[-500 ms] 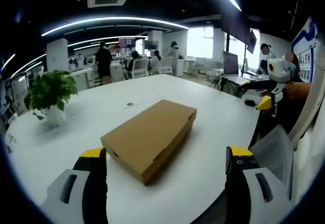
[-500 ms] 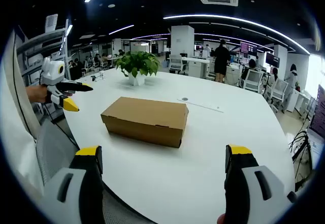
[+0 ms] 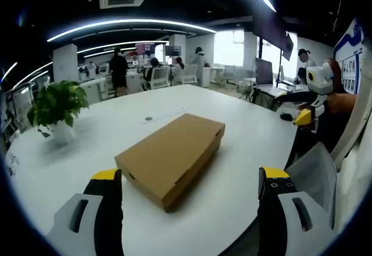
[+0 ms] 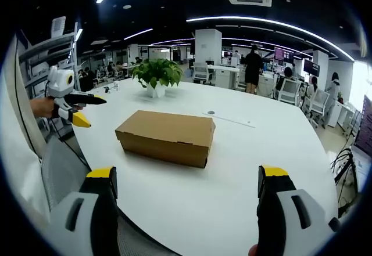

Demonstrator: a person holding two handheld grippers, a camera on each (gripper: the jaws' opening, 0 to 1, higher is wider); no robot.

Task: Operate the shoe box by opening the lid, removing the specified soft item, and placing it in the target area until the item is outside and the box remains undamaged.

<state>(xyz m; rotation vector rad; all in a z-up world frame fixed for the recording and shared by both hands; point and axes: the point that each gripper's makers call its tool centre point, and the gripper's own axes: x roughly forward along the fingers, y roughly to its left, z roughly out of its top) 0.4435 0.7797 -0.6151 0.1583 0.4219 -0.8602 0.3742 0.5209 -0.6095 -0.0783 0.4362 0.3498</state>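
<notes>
Cardboard shoe box (image 3: 171,156) lies shut on the white desk (image 3: 244,151) in the left gripper view, ahead of the wide, empty left tongs (image 3: 192,181), a potted plant (image 3: 56,108) well apart. Right gripper view: the right tongs (image 4: 189,179) gape wide, empty, short of the box.

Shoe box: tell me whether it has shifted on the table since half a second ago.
No. The shoe box sits closed in the same spot, with the same gap to the potted plant on the table.
</notes>
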